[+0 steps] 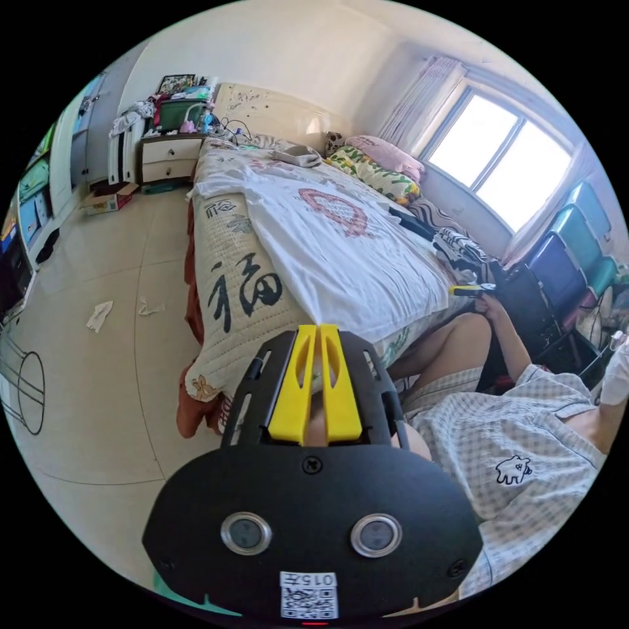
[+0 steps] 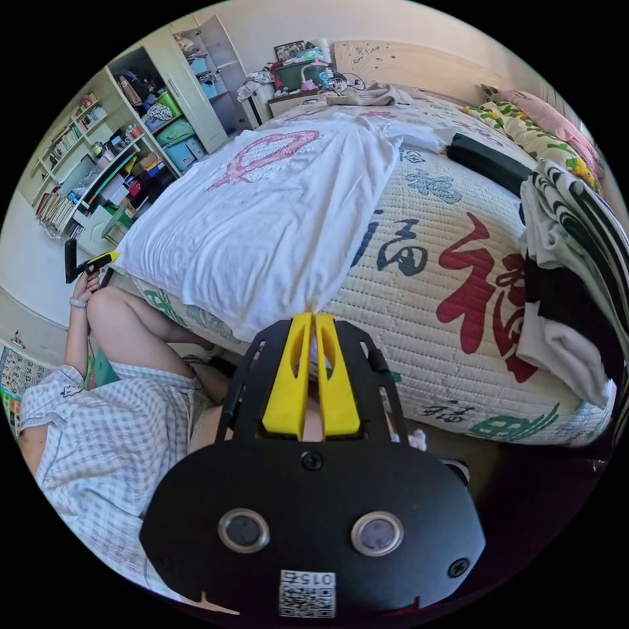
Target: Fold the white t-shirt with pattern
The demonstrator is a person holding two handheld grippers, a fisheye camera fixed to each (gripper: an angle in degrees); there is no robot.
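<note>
The white t-shirt (image 1: 341,255) with a pink ring pattern (image 1: 334,209) lies flat, front up, on the quilted bed cover (image 1: 229,288), its hem at the near edge of the bed. My left gripper (image 1: 318,327) has its yellow jaws shut on one hem corner. In the right gripper view the t-shirt (image 2: 275,216) draws to a point where my right gripper (image 2: 312,316) is shut on the other hem corner. Each gripper also shows in the opposite view, held in a hand: the right gripper (image 1: 469,289) and the left gripper (image 2: 90,263).
A person in checked clothes (image 1: 504,452) is close against the foot of the bed. A pile of folded clothes (image 2: 570,262) and a black object (image 2: 488,160) lie beside the shirt. Pillows (image 1: 380,167) sit by the headboard. Tissue scraps (image 1: 99,314) lie on the floor.
</note>
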